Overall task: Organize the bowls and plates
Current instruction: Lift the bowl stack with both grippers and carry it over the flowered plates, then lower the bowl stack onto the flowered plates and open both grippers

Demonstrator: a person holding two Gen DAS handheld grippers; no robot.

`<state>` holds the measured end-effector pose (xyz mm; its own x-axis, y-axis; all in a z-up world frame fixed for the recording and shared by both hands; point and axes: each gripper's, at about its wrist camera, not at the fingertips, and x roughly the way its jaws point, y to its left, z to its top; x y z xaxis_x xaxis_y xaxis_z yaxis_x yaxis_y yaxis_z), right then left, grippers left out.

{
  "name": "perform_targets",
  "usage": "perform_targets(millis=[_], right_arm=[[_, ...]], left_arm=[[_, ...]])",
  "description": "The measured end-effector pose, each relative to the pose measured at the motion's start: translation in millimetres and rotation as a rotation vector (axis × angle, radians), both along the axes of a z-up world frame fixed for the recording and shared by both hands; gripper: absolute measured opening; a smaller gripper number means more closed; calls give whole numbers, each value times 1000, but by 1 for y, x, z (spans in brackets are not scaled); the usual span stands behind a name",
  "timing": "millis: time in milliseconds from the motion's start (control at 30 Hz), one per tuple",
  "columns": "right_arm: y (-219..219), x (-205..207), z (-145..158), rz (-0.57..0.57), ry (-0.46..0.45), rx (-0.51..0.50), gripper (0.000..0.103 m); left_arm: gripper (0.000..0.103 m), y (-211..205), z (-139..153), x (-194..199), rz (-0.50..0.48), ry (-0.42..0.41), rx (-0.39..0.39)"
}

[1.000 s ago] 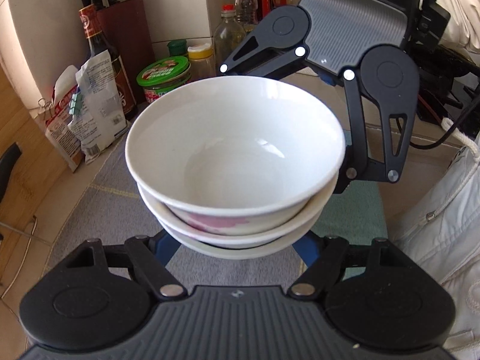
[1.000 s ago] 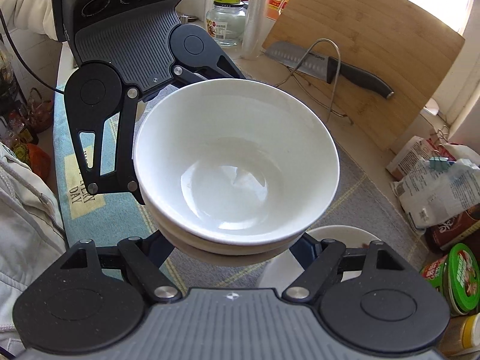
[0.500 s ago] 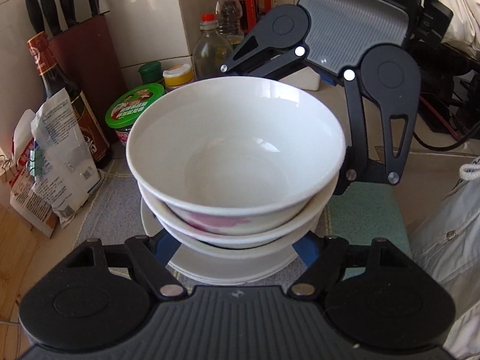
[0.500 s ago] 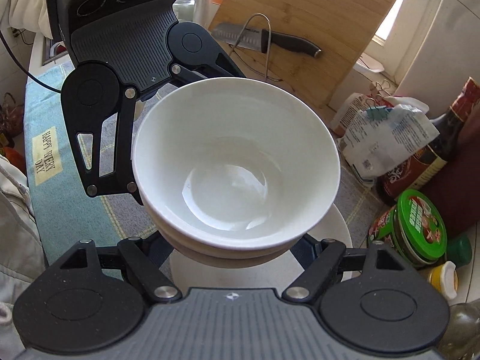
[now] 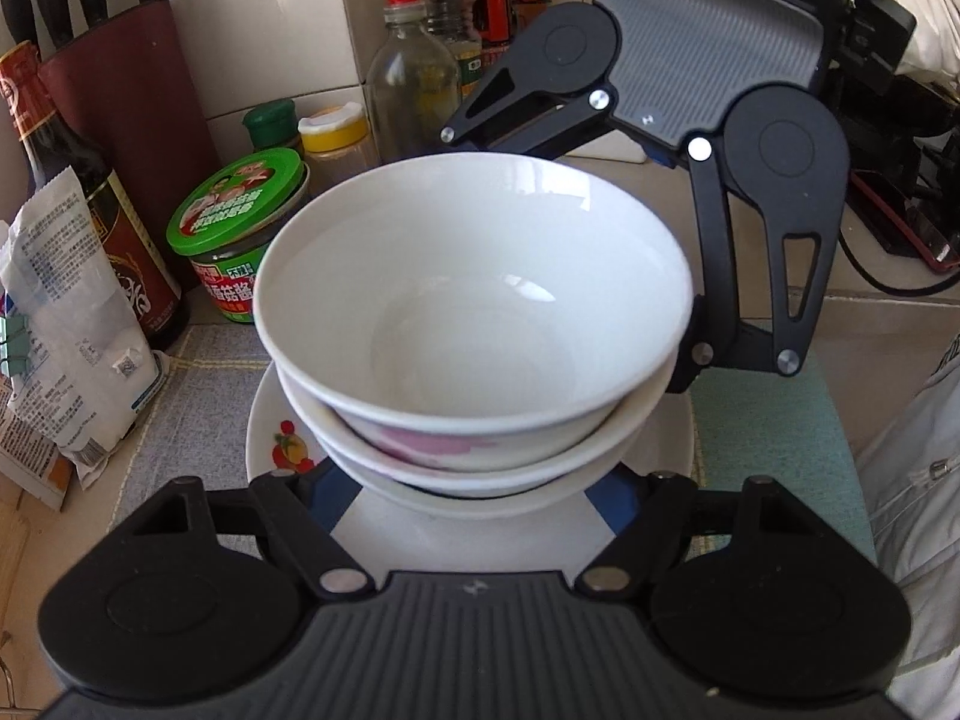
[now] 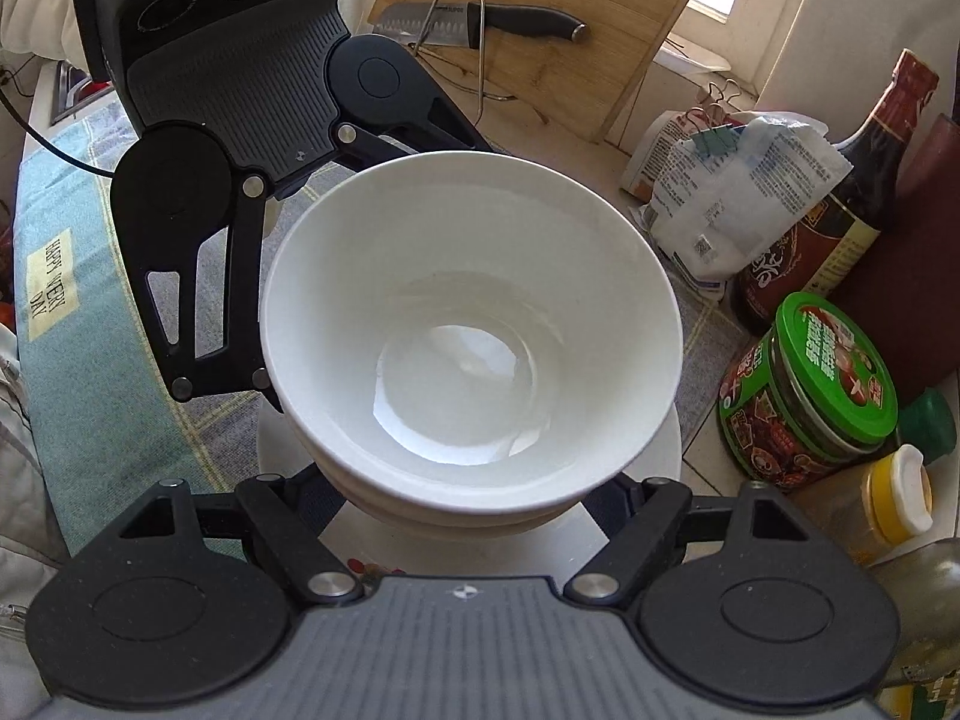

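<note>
A stack of white bowls (image 5: 474, 312) fills the middle of both wrist views; the top bowl (image 6: 471, 336) is plain white, and a lower one shows a pink pattern. My left gripper (image 5: 474, 480) and my right gripper (image 6: 471, 492) reach under the stack from opposite sides, their fingers spread wide around its base, with the tips hidden beneath it. The stack hangs just above a white plate (image 5: 270, 438) with a fruit print; it also shows in the right wrist view (image 6: 648, 480). I cannot tell whether the stack touches the plate.
A green-lidded jar (image 5: 240, 234), a yellow-capped jar (image 5: 333, 138), bottles (image 5: 414, 96), a knife block (image 5: 126, 96) and a soy sauce bottle (image 6: 834, 204) crowd one side. White bags (image 5: 72, 324) lie beside them. A cutting board with a knife (image 6: 522, 18) leans behind.
Both grippers carried the bowl stack toward the jars and bottles and lowered it over the white plate, which now shows beneath it.
</note>
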<state>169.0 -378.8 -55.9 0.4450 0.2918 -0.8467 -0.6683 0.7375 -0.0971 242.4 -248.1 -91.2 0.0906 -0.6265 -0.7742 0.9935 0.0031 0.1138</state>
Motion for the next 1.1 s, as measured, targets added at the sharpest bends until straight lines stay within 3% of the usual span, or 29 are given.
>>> perform_targets(millis=[700,1000,1100], right_arm=[[-3,7,-11,6,22,20,85],[-5,9,-12,-7,27,28,85],[-5,9,-11,-8,30,31,90]], left_arm=[[79,-6,-4,8,20,40,17],[80,-3,-4,4,27,16,2],[87,0,-2,2,34,7,-10]])
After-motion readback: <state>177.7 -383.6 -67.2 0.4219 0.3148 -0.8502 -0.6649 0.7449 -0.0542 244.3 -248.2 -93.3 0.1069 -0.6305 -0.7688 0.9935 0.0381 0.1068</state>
